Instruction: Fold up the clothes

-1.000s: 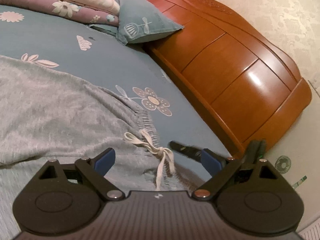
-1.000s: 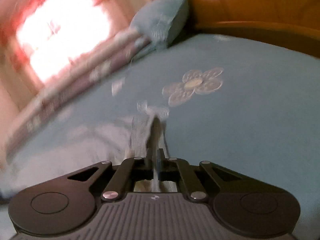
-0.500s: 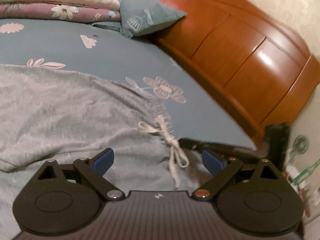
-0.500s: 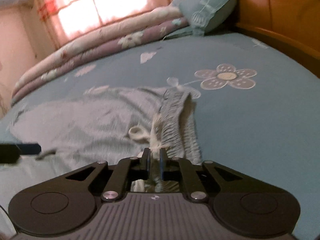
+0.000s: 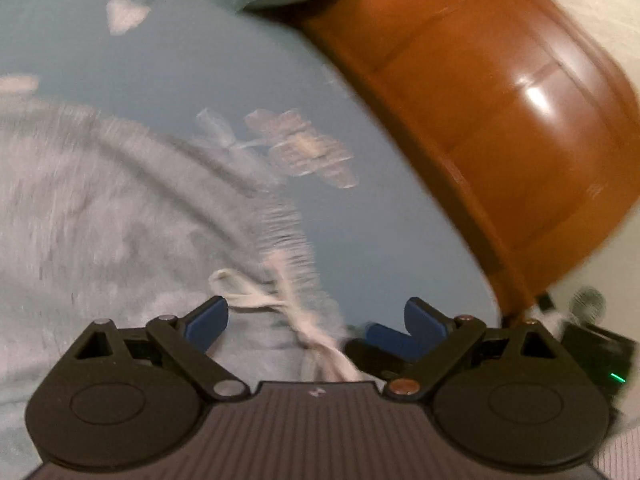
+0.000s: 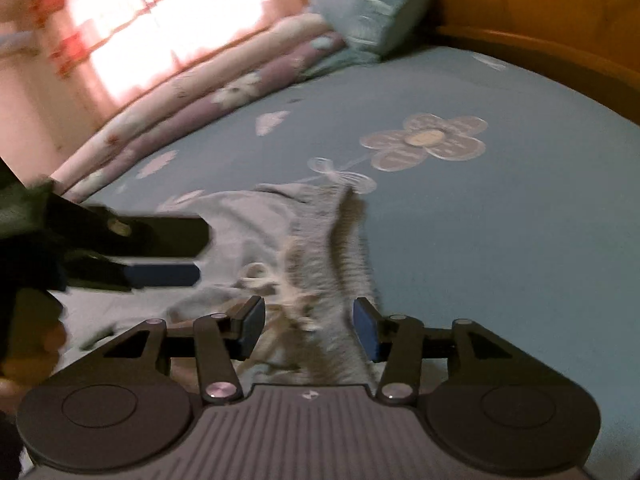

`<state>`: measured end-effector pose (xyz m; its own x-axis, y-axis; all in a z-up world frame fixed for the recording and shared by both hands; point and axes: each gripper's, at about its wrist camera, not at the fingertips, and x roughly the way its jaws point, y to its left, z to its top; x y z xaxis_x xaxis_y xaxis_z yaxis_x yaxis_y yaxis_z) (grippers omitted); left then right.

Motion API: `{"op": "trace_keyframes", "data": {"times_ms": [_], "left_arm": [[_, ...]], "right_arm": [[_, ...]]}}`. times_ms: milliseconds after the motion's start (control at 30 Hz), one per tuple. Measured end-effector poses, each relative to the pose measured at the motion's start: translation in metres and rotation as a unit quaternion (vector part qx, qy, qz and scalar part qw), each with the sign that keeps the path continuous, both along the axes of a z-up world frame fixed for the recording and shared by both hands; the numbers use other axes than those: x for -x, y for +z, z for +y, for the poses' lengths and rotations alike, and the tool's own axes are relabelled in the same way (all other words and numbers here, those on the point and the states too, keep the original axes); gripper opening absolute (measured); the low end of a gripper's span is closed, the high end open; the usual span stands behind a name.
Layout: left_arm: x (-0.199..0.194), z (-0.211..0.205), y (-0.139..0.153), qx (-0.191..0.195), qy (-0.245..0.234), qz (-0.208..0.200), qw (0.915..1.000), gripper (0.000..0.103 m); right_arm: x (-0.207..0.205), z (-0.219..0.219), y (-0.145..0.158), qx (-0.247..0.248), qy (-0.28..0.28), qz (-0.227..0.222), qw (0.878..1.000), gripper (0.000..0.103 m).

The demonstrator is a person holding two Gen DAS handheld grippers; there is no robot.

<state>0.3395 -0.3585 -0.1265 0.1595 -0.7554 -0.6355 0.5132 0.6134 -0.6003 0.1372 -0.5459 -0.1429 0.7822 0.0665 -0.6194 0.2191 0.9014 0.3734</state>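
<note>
Right gripper (image 6: 309,328): we are opening — ribbed waistband (image 6: 344,264) sits loose between the pads.
Left gripper (image 5: 316,318): wide, holding nothing.
Risk: drawstring (image 5: 256,296) near the bed's headboard edge — we could snag it, dragging the grey trousers (image 5: 100,216).

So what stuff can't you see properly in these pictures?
- Grey garment: left wrist view, smeared by motion blur and cut off by the left edge.
- Drawstring: right wrist view, its ends run under the right gripper.
- Window: right wrist view, washed out by glare.

No legible text or labels anywhere.
</note>
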Motion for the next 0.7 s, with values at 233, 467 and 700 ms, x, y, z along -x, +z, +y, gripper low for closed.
{"op": "trace_keyframes", "data": {"times_ms": [233,467,700], "left_arm": [[-0.028,0.014,-0.009,0.07,0.039,0.06,0.995,0.095],[-0.047,0.002,-0.007,0.014,0.051,0.063,0.9966,0.096],[-0.069,-0.03,-0.023,0.013,0.057,0.051,0.997,0.096]], "right_arm": [[0.006,-0.013,-0.002,-0.018,-0.055,0.005,0.998,0.059],[0.015,-0.021,-0.001,-0.046,-0.084,-0.009,0.995,0.06],[0.013,-0.02,-0.002,-0.045,-0.083,-0.006,0.996,0.061]]}}
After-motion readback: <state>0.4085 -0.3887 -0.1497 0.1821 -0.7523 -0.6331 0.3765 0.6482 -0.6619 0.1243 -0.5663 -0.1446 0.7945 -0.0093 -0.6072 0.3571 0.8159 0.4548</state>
